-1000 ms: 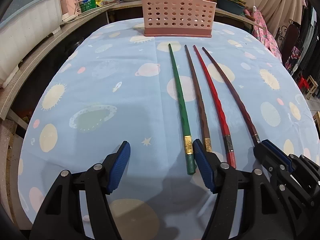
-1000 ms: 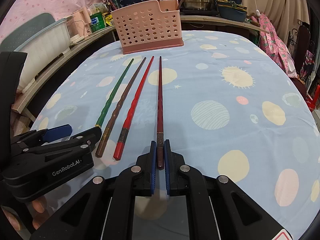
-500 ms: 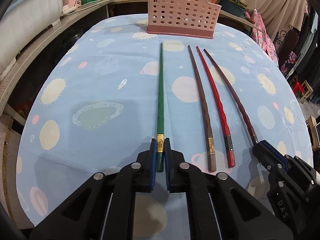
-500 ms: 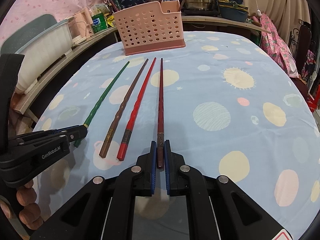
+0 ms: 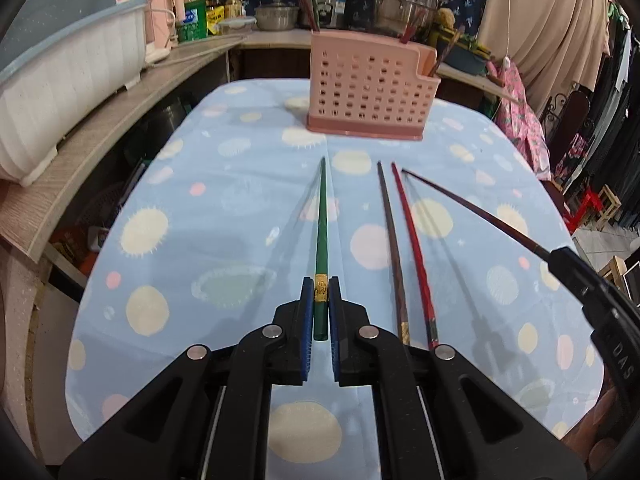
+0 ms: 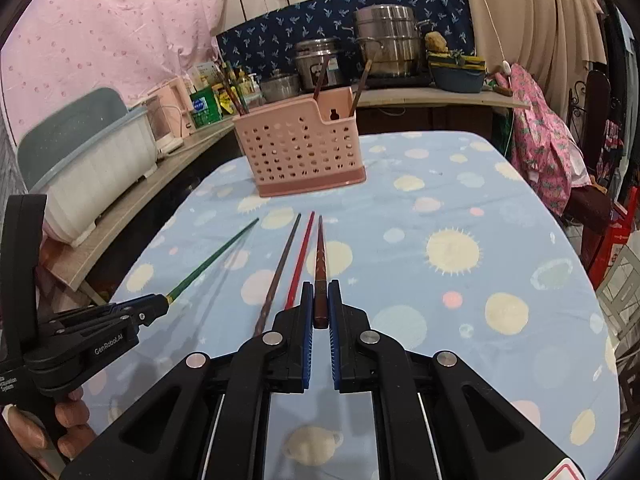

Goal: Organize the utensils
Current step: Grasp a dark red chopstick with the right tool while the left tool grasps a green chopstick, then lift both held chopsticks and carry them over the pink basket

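- The left gripper [image 5: 320,300] had its jaws clamped on the thick end of a green chopstick [image 5: 321,236], pinched at its gold band; the stick's tip pointed toward the pink utensil basket [image 5: 370,88] at the far end of the tabletop [image 5: 224,184].
- The right gripper [image 6: 320,304] had its jaws closed tight on the thick end of a dark maroon chopstick [image 6: 320,264], which also pointed toward the far basket.
- Seen from the left wrist, that maroon stick slanted up from the cloth to the right gripper at the right edge of the frame.
- A brown chopstick [image 5: 392,248] and a red chopstick [image 5: 414,248] lay side by side on the planet-print blue tablecloth, between the two held sticks.
- The perforated basket stood upright on the cloth, well apart from all four sticks, with several chopsticks [image 6: 322,76] already rising from it.
- Steel pots [image 6: 384,46] and a white dish rack [image 6: 88,176] sat on the counters beyond and to the left.
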### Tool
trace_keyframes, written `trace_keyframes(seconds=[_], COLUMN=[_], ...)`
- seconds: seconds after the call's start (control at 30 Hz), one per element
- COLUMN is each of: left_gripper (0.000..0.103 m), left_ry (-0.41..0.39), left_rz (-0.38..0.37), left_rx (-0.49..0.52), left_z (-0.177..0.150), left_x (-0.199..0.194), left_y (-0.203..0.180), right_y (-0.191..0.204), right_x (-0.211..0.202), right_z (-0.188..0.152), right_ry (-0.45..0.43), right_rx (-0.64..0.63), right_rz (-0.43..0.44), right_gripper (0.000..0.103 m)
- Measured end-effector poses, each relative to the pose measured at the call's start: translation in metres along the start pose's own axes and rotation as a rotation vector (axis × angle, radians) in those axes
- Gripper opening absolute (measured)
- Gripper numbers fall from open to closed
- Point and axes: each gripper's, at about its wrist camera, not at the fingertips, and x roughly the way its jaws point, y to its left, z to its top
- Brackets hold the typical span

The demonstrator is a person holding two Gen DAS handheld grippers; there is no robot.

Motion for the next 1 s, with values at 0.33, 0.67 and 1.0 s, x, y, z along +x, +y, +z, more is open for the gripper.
trace_keyframes(seconds=[0.33, 0.67, 1.0], left_gripper=[0.007, 0.007, 0.007], left_ry=[-0.133, -0.251, -0.319], left_rz=[0.003, -0.007, -0.049], left_rx=[-0.023, -0.041, -0.055], left_z=[0.050, 0.108, 0.171], left_x=[-0.034, -0.056, -0.066], left_y=[0.008, 0.010, 0.008], right_y=[0.002, 0.001, 0.001], right_x=[-0.024, -0.032, -0.026], right_z=[0.062, 0.112, 0.165], right_ry=[-0.158, -0.262, -0.331], right_rx=[0.006, 0.008, 0.056], right_rz=[0.030, 0.043, 0.106], right_gripper=[0.007, 0.007, 0.007])
